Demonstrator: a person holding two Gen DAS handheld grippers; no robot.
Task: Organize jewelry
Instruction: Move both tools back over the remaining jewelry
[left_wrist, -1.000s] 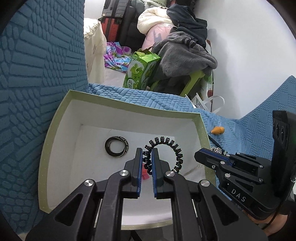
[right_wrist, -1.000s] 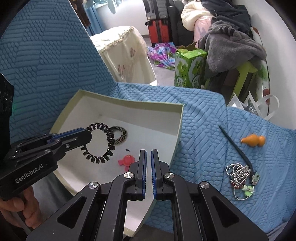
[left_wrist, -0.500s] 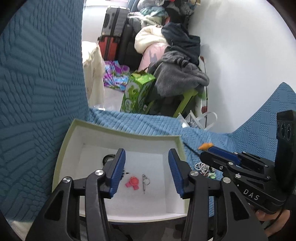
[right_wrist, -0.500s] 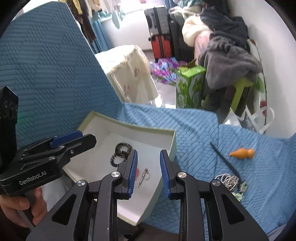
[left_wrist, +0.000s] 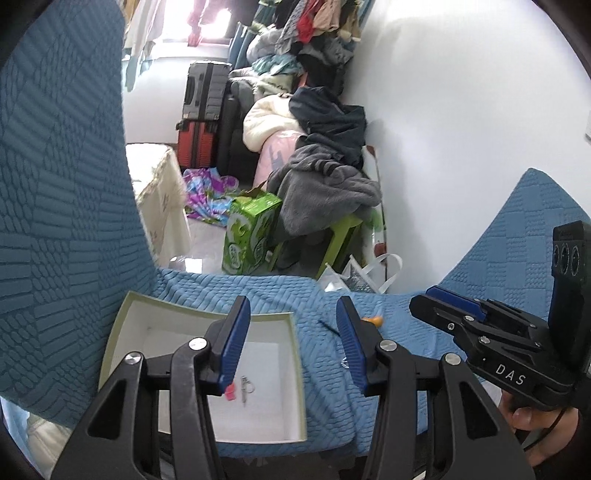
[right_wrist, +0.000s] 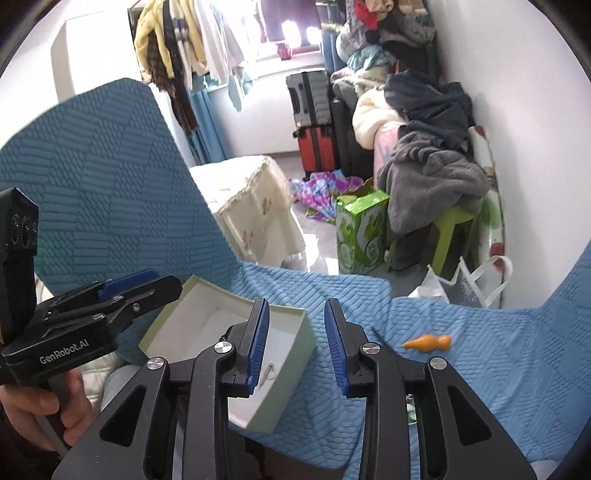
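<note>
The shallow pale-green cardboard box with a white inside (left_wrist: 110, 345) sat on the blue quilted cover (left_wrist: 303, 295), holding a small silver clasp (left_wrist: 246, 386) beside a pink trinket (left_wrist: 231, 391). Above it, the left gripper (left_wrist: 293, 343) hung with its jaws parted wide and nothing between them. The right gripper (right_wrist: 295, 347) was opening its narrower jaws, likewise empty. Further right, an orange gourd-shaped charm (right_wrist: 426, 342) lay on the cover, well apart from the box.
</note>
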